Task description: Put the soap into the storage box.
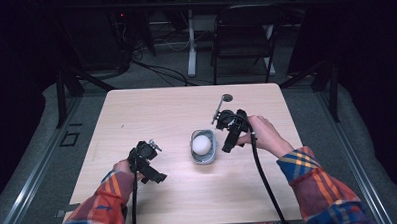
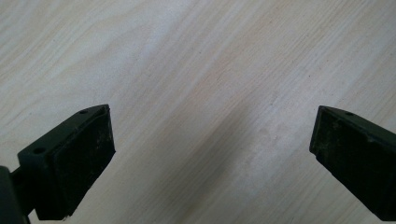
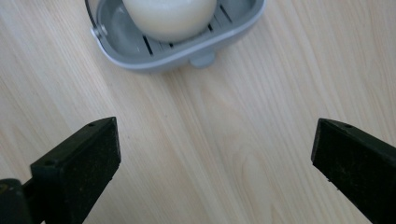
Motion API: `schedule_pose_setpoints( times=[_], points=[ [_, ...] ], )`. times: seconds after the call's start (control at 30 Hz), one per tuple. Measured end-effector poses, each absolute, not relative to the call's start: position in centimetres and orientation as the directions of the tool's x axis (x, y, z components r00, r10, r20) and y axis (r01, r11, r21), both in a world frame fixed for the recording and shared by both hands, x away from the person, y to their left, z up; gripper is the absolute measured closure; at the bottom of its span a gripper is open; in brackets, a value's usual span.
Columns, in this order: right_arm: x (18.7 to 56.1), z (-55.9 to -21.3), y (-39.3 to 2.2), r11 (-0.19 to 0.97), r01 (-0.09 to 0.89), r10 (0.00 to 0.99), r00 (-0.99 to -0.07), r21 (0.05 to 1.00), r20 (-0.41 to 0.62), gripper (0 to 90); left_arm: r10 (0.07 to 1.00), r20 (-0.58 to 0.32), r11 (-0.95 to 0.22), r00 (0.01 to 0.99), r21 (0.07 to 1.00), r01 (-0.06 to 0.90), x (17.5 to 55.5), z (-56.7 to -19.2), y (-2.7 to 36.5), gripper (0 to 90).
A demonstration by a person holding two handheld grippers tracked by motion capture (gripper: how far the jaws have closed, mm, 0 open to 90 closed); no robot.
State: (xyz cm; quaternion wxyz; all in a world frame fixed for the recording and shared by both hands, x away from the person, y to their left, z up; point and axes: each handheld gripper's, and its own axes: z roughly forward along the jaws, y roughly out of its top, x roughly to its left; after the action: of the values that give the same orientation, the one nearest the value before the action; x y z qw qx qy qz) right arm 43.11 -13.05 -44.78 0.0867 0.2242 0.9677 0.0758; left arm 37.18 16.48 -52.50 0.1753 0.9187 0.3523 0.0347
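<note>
Spanning the scene, a pale wooden table (image 1: 151,106) is seen bare but for one group of things near its middle, which leaves free room on both sides for the grippers to be brought in. A grey dish (image 1: 210,154) with a slotted floor is set there, a small tab on its near wall being turned toward the right gripper (image 1: 229,141). A white ball (image 1: 202,145) is seated inside the dish, resting on the slots; the walls are judged to keep it from rolling. The right gripper is held just beside the dish on its right, apart from it, and is aimed at the dish, as the right gripper view confirms: dish (image 3: 159,56) and ball (image 3: 169,16) are seen ahead of the jaws, not between them. Its jaws are spread wide and nothing is held, which is judged a readiness to approach the dish or ball. The left gripper (image 1: 156,176) is held well apart, toward the table's near left, likely parked out of the way. Its jaws are likewise spread wide over bare wood (image 2: 196,93), with nothing gripped.
</note>
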Motion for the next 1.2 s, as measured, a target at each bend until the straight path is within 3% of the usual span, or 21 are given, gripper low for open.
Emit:
schedule_pose_setpoints(
  times=[0.6,0.87,1.2],
  points=[
    [40.3,-47.0,-21.0,0.826,0.54,0.56,-0.82,0.164,-0.12,0.0,0.657,-0.044,-0.701,0.753,0.333,0.631,37.2,-52.6,16.3,0.1],
    [38.7,-48.3,-23.8,0.803,0.571,0.594,-0.792,0.172,-0.143,4.7,0.655,-0.045,-0.702,0.754,0.333,0.63,37.1,-52.7,16.3,0.1],
    [35.2,-52.2,-26.7,0.78,0.595,0.622,-0.772,0.196,-0.129,4.3,0.648,-0.048,-0.708,0.76,0.329,0.625,37.2,-52.7,16.1,0.0]
  ],
)
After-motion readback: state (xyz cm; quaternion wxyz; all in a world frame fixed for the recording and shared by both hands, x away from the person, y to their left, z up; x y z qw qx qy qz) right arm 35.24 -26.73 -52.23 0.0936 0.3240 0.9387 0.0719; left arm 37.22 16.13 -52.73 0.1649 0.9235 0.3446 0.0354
